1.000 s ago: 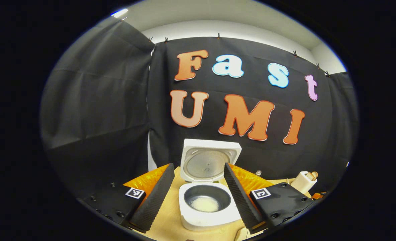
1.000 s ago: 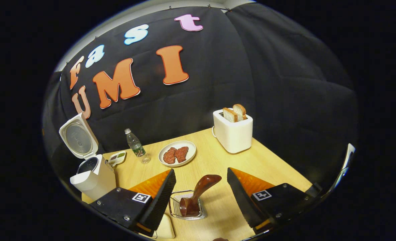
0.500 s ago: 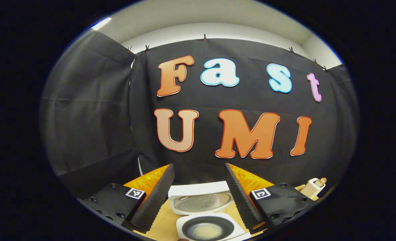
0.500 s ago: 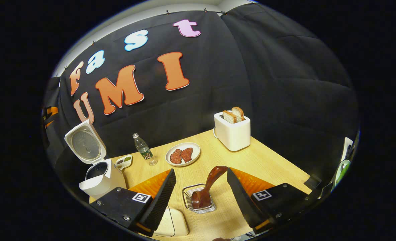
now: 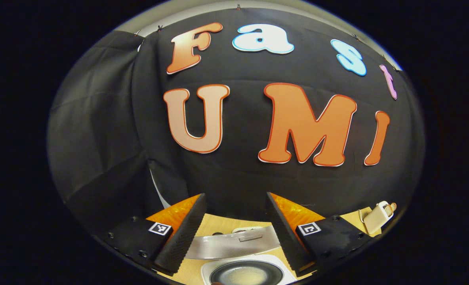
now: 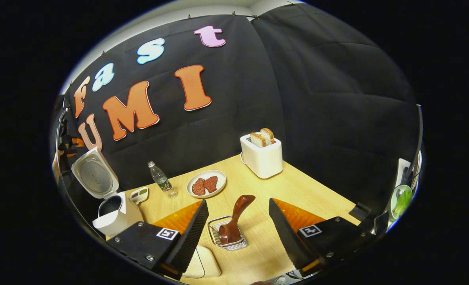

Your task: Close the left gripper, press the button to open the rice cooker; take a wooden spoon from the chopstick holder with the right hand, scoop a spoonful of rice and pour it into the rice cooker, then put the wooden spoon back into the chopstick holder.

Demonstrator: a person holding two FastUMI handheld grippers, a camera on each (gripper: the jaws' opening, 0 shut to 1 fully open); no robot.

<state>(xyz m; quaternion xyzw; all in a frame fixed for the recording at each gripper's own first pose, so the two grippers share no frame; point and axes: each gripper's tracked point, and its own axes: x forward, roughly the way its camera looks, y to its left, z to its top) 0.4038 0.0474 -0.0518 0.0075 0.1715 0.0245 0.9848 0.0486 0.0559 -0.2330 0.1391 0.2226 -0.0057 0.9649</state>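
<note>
A black cloth wall backs a pale wooden table (image 6: 258, 190) set with kitchen things. The wooden spoon (image 6: 234, 221) stands bowl-down in a small wire chopstick holder (image 6: 218, 237) near the front, its handle leaning up and to the right — it lies between the right gripper (image 6: 236, 221) fingers, which are spread wide and touch nothing. With the spoon in the holder and rice in the pot, the task looks all but done. To finish well, the gripper should back straight away, fingers kept apart, so neither clips the leaning handle and tips the light holder. At far left the rice cooker (image 6: 113, 213) stands with its lid up; a bottle (image 6: 160, 180), a plate of meat (image 6: 206, 184) and a toaster (image 6: 261, 156) sit farther back. The left gripper (image 5: 234, 221) hangs over the open cooker (image 5: 244, 273) — fingers apart, empty.
</note>
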